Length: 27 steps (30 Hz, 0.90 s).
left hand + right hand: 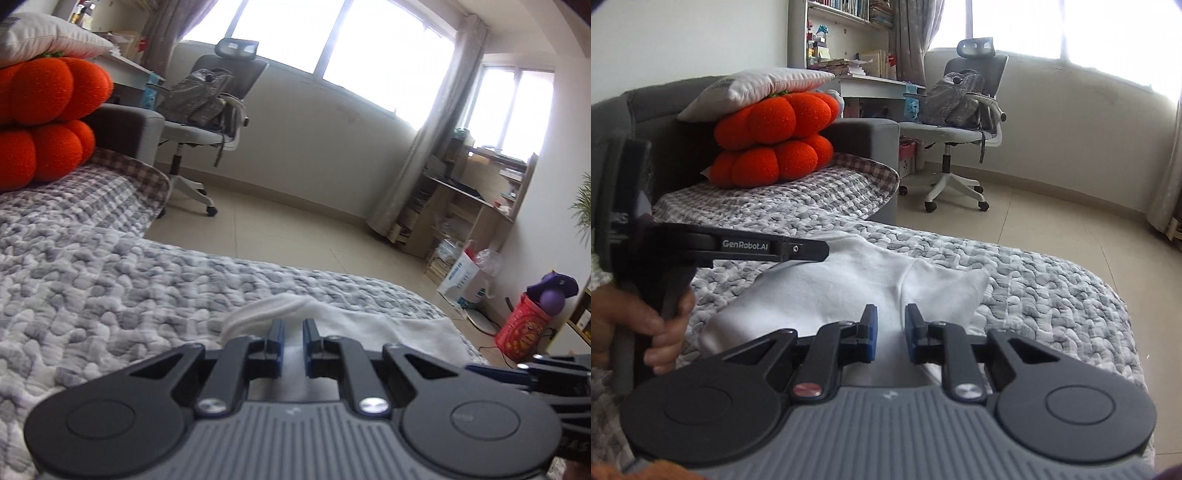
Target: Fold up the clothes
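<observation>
Right wrist view looks along the right gripper (891,334), its blue-padded jaws narrowly parted over a white garment (849,284), with cloth lying between them; whether the pads press it cannot be told. To the left, a person's hand (639,332) grips the handle of the left gripper (820,251), whose black arm reads "GenRobot.AI" in white. That gripper reaches level across the scene to the garment's far left edge.

Left wrist view shows the left gripper (293,336) clenched on a bunched fold of the white garment (369,328), which lies on a grey-and-white quilted bedspread (110,280).

At the far left of the bed, two orange pumpkin-shaped cushions (775,140) are stacked under a white pillow (757,88), against a grey headboard (665,110). Beyond the bed stands a grey office chair (960,110) with a grey backpack (953,99) on its seat, on a beige tiled floor (295,229) beneath bright windows (369,44). Writing on a white box (460,278) by wooden shelves (461,199) at the right wall is too small to read.
</observation>
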Each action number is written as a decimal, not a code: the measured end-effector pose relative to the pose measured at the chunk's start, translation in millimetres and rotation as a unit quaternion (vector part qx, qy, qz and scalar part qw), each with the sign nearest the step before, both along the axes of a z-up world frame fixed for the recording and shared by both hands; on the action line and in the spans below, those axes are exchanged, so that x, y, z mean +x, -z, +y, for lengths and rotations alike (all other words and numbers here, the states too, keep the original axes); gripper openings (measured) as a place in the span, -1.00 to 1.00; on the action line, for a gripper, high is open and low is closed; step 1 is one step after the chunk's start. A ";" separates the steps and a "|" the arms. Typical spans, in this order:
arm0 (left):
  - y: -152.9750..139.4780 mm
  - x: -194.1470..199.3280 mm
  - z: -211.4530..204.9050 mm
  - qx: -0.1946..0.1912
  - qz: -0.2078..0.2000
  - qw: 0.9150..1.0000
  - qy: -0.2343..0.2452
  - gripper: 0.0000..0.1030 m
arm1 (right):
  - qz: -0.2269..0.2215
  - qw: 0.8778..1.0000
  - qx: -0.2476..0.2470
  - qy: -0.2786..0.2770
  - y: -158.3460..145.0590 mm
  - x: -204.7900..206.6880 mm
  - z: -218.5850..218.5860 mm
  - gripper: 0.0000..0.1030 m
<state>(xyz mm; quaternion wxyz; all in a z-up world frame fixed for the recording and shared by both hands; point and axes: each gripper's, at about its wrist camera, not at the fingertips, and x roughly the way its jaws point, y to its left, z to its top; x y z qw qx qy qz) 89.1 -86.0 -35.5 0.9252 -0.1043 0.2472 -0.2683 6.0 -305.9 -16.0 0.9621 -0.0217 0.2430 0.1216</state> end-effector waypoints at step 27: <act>-23.1 -79.0 -1.7 0.031 0.034 0.992 0.120 -0.81 | 0.015 0.996 0.085 0.017 -23.5 -37.0 -2.9 -0.39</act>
